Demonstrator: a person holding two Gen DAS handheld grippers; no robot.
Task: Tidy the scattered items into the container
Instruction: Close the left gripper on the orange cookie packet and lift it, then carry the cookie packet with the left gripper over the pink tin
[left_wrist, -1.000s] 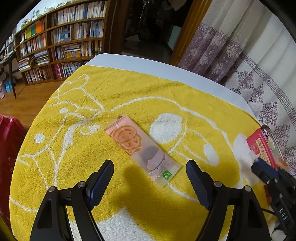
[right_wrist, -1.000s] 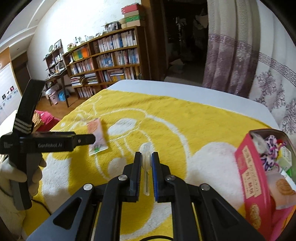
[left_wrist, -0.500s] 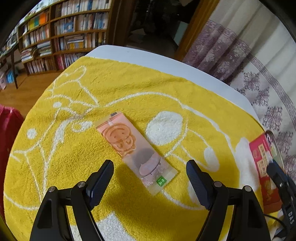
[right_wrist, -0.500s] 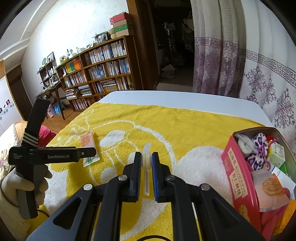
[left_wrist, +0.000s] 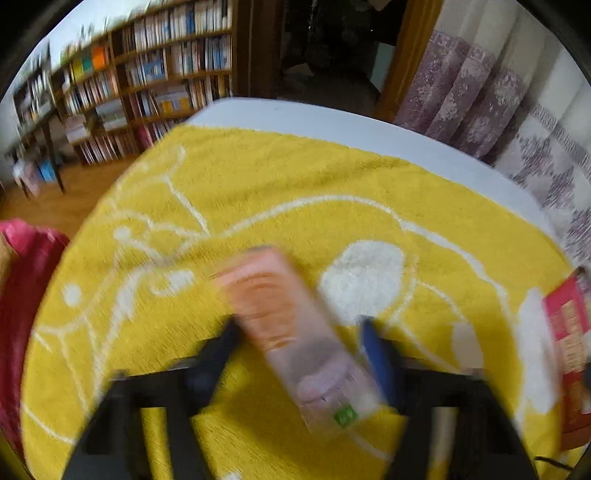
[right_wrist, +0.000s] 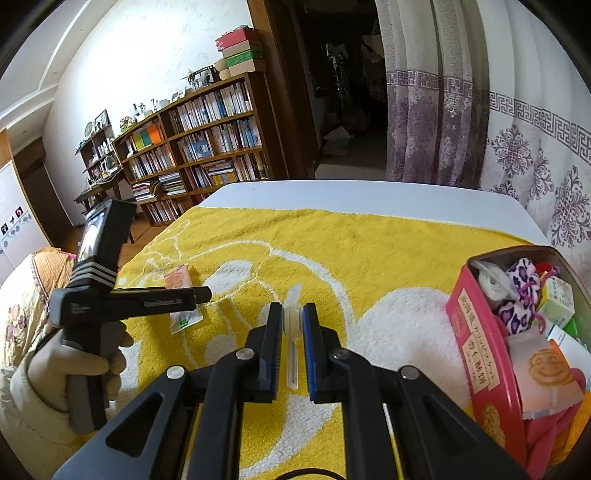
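Observation:
A pink and orange snack packet (left_wrist: 295, 343) lies on the yellow towel (left_wrist: 280, 192). My left gripper (left_wrist: 299, 332) is open, its fingers on either side of the packet; this view is blurred. The packet also shows in the right wrist view (right_wrist: 181, 295), partly behind the left gripper (right_wrist: 199, 293). My right gripper (right_wrist: 292, 321) is shut on a clear plastic spoon (right_wrist: 292, 325), held above the towel. The red container (right_wrist: 476, 343) stands at the right, full of several items; its edge also shows in the left wrist view (left_wrist: 565, 325).
The white table edge (right_wrist: 369, 195) lies beyond the towel. A patterned curtain (right_wrist: 535, 147) hangs close behind the container. A bookshelf (right_wrist: 199, 147) stands at the far left, a red cushion (left_wrist: 18, 295) beside the table.
My left gripper has come down over the packet, fingers now flanking it. My right gripper with the spoon has risen and tilted, showing more of the container.

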